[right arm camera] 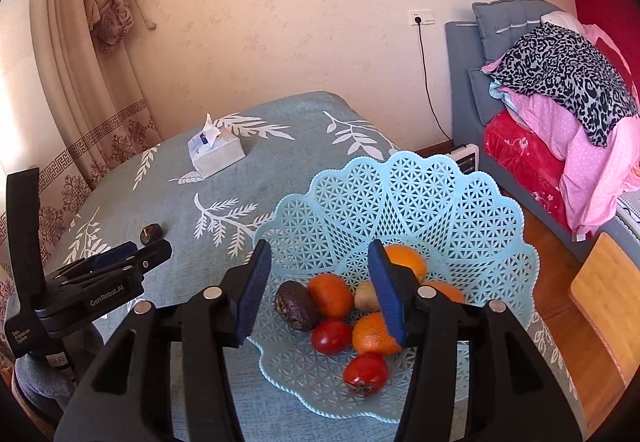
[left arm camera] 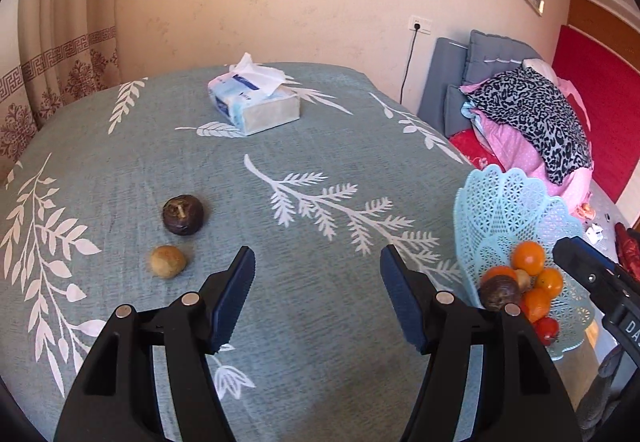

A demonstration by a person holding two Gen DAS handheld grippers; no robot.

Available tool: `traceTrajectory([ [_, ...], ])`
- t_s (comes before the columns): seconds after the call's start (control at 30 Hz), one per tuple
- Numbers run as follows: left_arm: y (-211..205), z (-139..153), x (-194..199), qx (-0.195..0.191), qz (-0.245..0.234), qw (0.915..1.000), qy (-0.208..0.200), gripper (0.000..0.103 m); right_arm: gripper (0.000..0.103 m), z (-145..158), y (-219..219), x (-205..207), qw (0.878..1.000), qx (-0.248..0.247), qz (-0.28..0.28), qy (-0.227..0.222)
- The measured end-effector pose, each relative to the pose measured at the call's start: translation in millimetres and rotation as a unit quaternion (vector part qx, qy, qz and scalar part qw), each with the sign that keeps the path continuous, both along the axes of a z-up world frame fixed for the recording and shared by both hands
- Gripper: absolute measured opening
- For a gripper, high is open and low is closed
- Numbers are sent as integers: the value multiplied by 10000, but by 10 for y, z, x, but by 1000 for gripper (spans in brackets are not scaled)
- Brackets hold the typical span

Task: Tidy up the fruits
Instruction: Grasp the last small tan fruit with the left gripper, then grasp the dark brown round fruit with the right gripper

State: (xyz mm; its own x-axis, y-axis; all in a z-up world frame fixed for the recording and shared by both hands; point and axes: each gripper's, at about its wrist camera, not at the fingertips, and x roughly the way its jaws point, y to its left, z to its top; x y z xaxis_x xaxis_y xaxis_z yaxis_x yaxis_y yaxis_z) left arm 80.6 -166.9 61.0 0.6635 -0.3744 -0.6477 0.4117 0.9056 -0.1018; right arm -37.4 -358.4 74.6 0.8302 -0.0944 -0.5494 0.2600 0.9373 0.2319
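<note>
Reaching with my left gripper (left arm camera: 317, 274) toward the 2 fruits still loose on the surface (left arm camera: 320, 170), I see its fingers (left arm camera: 236, 294) standing apart with only cloth between them. The dark round fruit (left arm camera: 183, 214) and the small tan fruit (left arm camera: 168, 261) lie close together but not touching, to the left of my fingers. Both look small, round and firm, likely light, and apt to roll on the cloth. The dark one seems wrinkled and should give the pads some bite; the tan one looks smoother. I would take either across its widest part, one finger on each side, squeezing gently.

My right gripper (right arm camera: 319, 284) hovers over the pale blue basket (right arm camera: 460, 202), its fingers parted and empty, above the oranges (right arm camera: 330, 294), red fruits (right arm camera: 331, 336) and another dark fruit (right arm camera: 296, 305) piled inside. Both grippers tilt downward, the left aimed a little right of its targets.
</note>
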Motion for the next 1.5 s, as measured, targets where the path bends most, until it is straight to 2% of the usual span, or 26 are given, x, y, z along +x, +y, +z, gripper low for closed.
traceTrajectory([
  [0.27, 406, -56, 157, 188, 584, 9981, -49, 65, 54, 63, 254, 131, 9995, -179, 248, -52],
  [0.37, 531, -88, 233, 295, 800, 9963, -69, 73, 54, 101, 327, 164, 9991, -250, 330, -103],
  [0.53, 731, -138, 366, 313, 1102, 9934, 38, 73, 54, 77, 450, 219, 9984, -229, 503, -68],
  [0.87, 853, -318, 592, 418, 1283, 9900, 405, 72, 54, -24, 668, 319, 9957, -252, 891, 98],
  [1.07, 839, -407, 650, 342, 1152, 9910, 595, 58, 54, -62, 742, 361, 9945, -268, 999, 155],
  [1.27, 777, -426, 627, 236, 799, 9940, 705, 29, 54, -93, 864, 408, 9925, -353, 1148, 220],
  [1.5, 882, -341, 538, 97, 942, 9938, 585, 29, 54, -124, 1015, 524, 9892, -514, 1337, 320],
])
